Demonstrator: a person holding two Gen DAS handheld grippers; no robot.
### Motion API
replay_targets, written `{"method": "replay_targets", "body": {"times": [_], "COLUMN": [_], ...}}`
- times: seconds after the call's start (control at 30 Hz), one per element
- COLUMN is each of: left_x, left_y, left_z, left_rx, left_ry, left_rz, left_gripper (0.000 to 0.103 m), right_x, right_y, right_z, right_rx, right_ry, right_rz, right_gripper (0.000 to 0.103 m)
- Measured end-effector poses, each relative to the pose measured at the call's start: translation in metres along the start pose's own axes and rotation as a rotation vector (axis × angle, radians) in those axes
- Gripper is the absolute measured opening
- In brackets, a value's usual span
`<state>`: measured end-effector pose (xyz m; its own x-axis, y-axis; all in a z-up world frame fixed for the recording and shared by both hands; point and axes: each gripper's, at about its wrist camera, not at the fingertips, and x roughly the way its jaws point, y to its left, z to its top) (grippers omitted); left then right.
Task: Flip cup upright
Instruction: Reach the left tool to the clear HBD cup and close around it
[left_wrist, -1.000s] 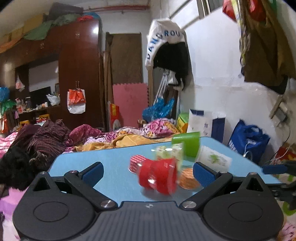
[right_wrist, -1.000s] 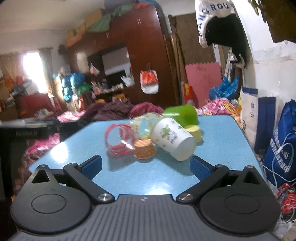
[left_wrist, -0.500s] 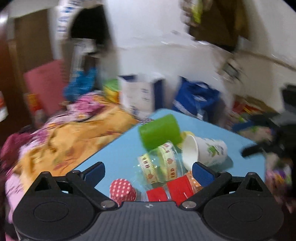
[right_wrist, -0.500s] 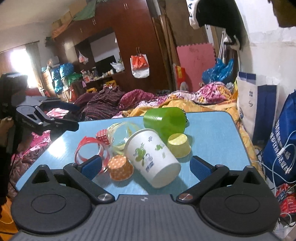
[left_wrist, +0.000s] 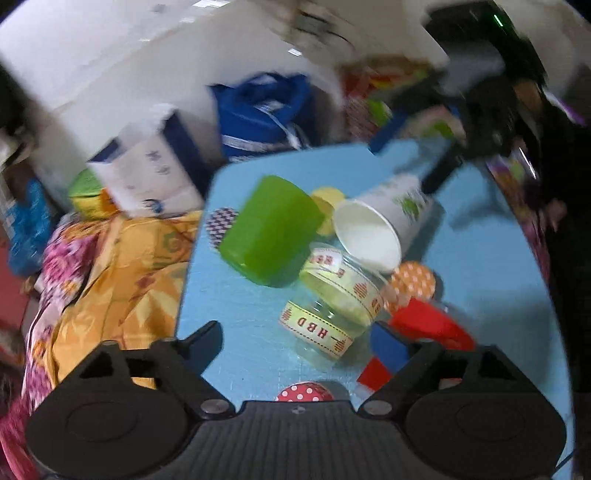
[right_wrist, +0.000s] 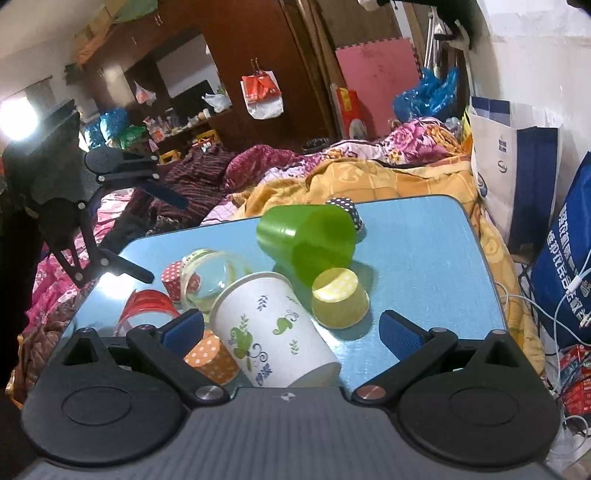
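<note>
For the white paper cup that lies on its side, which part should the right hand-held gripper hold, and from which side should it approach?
Probably the middle of the side wall. The white paper cup lies on its side, closed base toward the right hand-held gripper, whose open fingers already straddle it. Coming straight forward along the blue table looks best, avoiding the orange dotted cup touching its left.

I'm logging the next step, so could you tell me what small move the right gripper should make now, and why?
Probably ease the right gripper forward and close on the white paper cup. The cup lies on its side on the blue table, already between the open fingers, with nothing gripped yet.
</note>
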<state>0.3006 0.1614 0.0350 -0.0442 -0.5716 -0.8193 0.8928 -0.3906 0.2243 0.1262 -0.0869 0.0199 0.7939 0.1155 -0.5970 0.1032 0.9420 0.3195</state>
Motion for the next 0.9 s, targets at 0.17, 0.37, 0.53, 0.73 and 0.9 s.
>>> {"method": "replay_targets", "body": {"times": [0.17,0.37,0.53,0.73,0.9], "left_x": [0.021,0.028,0.042,0.045,0.045], "left_y": [0.007,0.001,0.001,0.000,-0.001], "left_z": [0.009,0.017,0.021,0.023,0.023], "left_rx": [0.105,0.201,0.198,0.160,0.113], "left_ry": [0.056,0.075,0.113,0.123,0.145], "left_rz": [-0.039,-0.056,-0.073,-0.091,-0.052], "left_gripper": [0.080,0.079,0.079,0.067,0.063], "right_x": [-0.002,-0.003,-0.006,-0.012,-0.016], "right_y": [-0.006,-0.013,-0.015,-0.020,-0.025], "right_z": [0.005,0.009,0.009,0.006,0.004], "right_rx": [0.041,0.069,0.073,0.084,0.091], "right_ry": [-0.004,-0.008,-0.018,-0.042,-0.060], "right_rz": [-0.005,0.001,0.006,0.022,0.044], "right_gripper": [0.102,0.102,0.102,0.102,0.102]}}
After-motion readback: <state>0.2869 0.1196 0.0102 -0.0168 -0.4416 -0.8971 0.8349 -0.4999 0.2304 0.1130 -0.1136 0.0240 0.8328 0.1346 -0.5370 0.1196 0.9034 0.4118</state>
